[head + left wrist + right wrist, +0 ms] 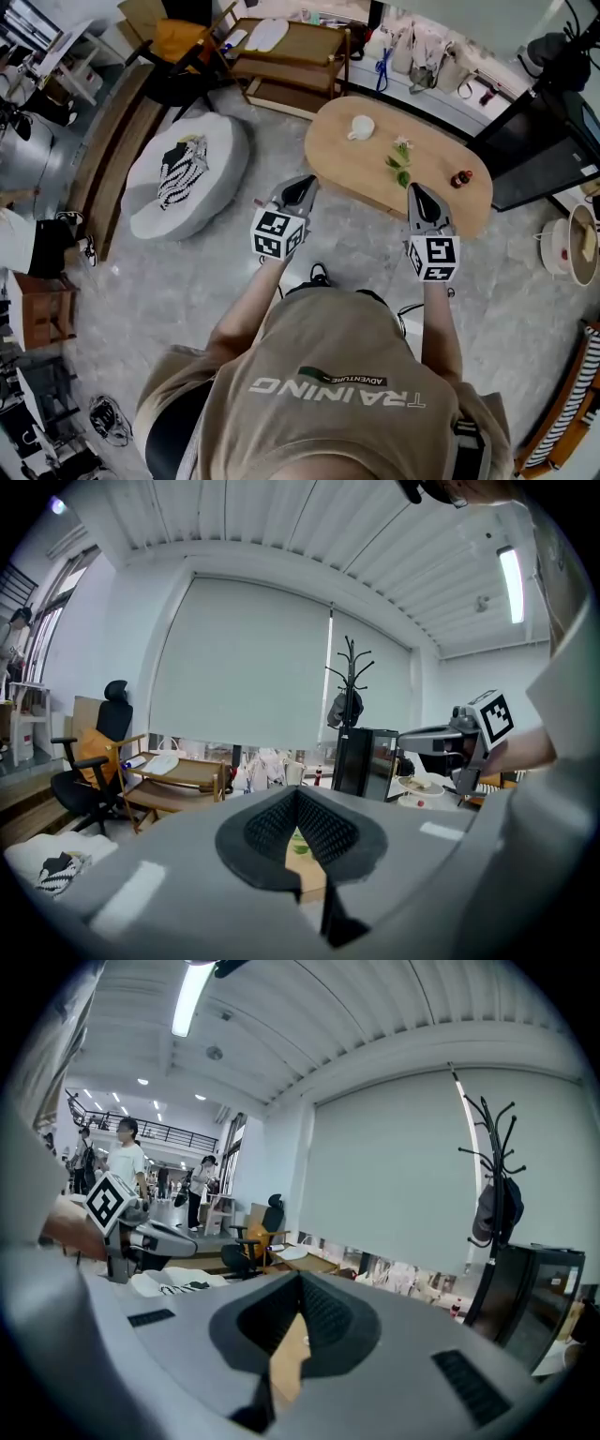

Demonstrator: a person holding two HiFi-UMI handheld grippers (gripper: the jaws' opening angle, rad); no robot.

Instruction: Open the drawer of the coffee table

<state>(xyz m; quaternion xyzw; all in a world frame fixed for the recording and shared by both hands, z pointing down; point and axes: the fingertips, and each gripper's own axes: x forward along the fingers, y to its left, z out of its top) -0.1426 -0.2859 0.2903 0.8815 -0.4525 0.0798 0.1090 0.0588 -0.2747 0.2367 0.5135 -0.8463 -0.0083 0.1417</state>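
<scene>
At the left of the head view sits a pale round pouf (223, 150) with a black-and-white patterned cloth (180, 169) on top, no part of this job. Just right of it, at centre frame, I hold my left gripper (300, 186) out in front of me with its jaws closed on nothing. In its own view the pads meet at the tip, and only a sliver of tabletop shows below them. My right gripper (418, 194) is level with it further right, jaws likewise together and empty.

Both tips point at the near edge of the coffee table (433, 192), the oval wooden top in the upper middle. I judge this to be the approach, with nothing touched yet. The drawer must sit under that top, but no view shows its front or a handle. Next I need to get low enough to find it, part the jaws of one gripper and take hold of the pull.

As for containers, a wooden rack (298, 45) at the top holds a flat white thing (266, 35). A white cup (361, 127) stands on the table's far left part, and I cannot see what is in it. A green sprig (400, 161) and a small red thing (460, 178) lie loose to its right. At the right edge stands a white pot (562, 246), and what it holds I cannot make out.
</scene>
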